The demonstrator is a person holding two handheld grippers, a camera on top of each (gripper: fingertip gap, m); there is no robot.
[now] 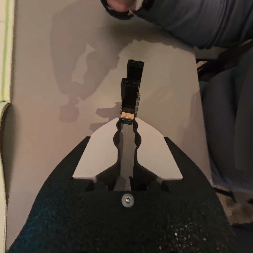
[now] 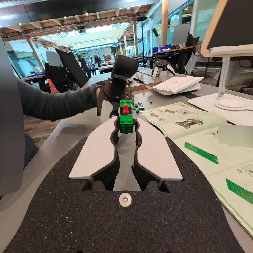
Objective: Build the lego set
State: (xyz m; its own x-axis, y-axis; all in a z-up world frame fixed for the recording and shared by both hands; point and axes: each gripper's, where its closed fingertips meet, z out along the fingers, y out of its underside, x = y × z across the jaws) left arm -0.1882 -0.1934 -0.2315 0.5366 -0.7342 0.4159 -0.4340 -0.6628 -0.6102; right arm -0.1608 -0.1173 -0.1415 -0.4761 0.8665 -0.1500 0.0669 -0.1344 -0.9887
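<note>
Jaws, left: the left gripper [image 1: 127, 121] is being kept nearly closed, its tips pinching the tan-and-dark base of a black stepped column assembly [image 1: 132, 87], which is being held out ahead over the pale table [image 1: 34, 82].

Jaws, right: the right gripper [image 2: 126, 123] is being kept narrowly parted around a green studded block [image 2: 126, 125]; contact on the right side is not clearly being shown.

Attached piece: a red peg [image 2: 125, 109] and further green bricks are being carried just beyond that block.

Alignment: studs are best being squared before any pressing is done.

Force: pressure is probably best being applied straight, with the column braced.

Reference: the open instruction booklet [image 2: 182, 120] is lying to the right.

Spares: loose green pieces [image 2: 139, 106] are lying farther back.
</note>
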